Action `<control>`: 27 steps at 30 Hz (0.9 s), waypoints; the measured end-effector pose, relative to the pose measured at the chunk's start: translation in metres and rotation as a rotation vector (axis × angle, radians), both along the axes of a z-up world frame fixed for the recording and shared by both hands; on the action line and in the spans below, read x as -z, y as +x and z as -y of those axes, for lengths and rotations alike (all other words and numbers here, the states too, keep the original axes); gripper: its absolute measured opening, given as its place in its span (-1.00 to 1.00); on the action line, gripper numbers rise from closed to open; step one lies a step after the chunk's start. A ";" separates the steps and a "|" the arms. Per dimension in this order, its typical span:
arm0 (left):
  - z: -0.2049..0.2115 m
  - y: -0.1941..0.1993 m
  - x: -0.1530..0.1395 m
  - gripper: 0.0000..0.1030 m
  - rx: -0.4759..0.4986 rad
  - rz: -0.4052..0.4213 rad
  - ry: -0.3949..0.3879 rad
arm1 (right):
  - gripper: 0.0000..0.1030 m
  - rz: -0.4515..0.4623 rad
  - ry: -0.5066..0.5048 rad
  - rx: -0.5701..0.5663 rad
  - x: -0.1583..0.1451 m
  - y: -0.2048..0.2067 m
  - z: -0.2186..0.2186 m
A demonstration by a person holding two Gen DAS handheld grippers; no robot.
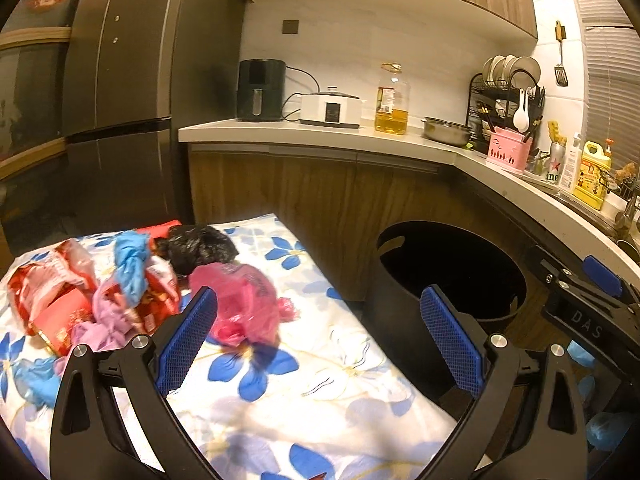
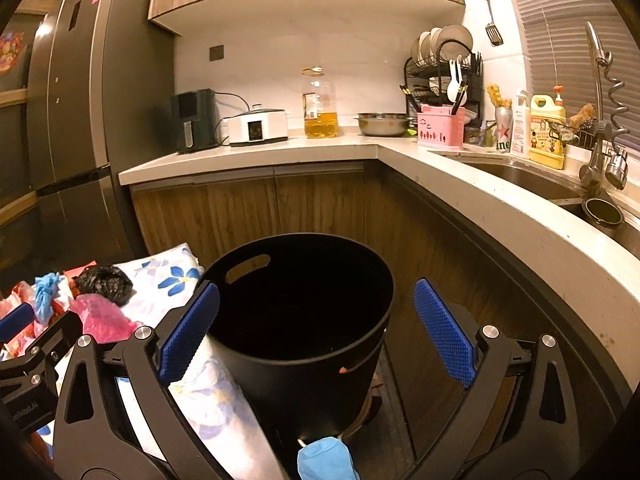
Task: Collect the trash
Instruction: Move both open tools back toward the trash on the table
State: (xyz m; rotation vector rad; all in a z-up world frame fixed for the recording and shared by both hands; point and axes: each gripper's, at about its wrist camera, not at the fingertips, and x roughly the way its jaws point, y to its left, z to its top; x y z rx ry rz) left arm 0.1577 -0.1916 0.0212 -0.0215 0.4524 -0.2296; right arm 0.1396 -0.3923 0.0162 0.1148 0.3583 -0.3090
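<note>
The left hand-held gripper (image 1: 318, 322) hovers over the flowered bench (image 1: 340, 380), jaws spread wide and holding nothing. Just ahead of it, near its left blue pad, lies the pink crumpled bag (image 1: 240, 304), resting on the cloth, close to the pad though contact cannot be told. This bag is the nearest piece of trash, and the left hand is plainly the closer one to it; the bag is a rounded lump with a slight stretch running left to right, so the open jaws would need to shift a little toward the pile to straddle it.

Beyond the pink bag sits the black crumpled bag (image 1: 198, 248), and beside that the heap of red wrappers (image 1: 52, 292) with a blue glove (image 1: 132, 264) on top.

On the other side of the pink bag, off the bench edge, stands the black bin (image 2: 300, 320). The right hand-held gripper (image 2: 316, 320) hangs directly before the bin's open mouth, jaws equally wide, gripping nothing. A blue glove scrap (image 2: 326, 458) shows at the bottom edge of the right wrist view, below the jaws; whether it lies on the floor or hangs from something cannot be told.
</note>
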 end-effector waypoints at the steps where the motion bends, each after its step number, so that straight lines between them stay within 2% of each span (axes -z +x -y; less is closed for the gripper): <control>1: -0.003 -0.003 0.001 0.89 -0.005 -0.002 0.002 | 0.88 0.000 0.001 -0.002 0.000 -0.002 -0.003; 13: -0.043 -0.027 0.008 0.89 -0.085 -0.017 -0.008 | 0.88 0.000 0.021 -0.057 0.006 -0.027 -0.041; 27: -0.082 -0.039 0.016 0.89 -0.173 -0.027 -0.008 | 0.88 -0.005 0.014 -0.127 0.010 -0.027 -0.082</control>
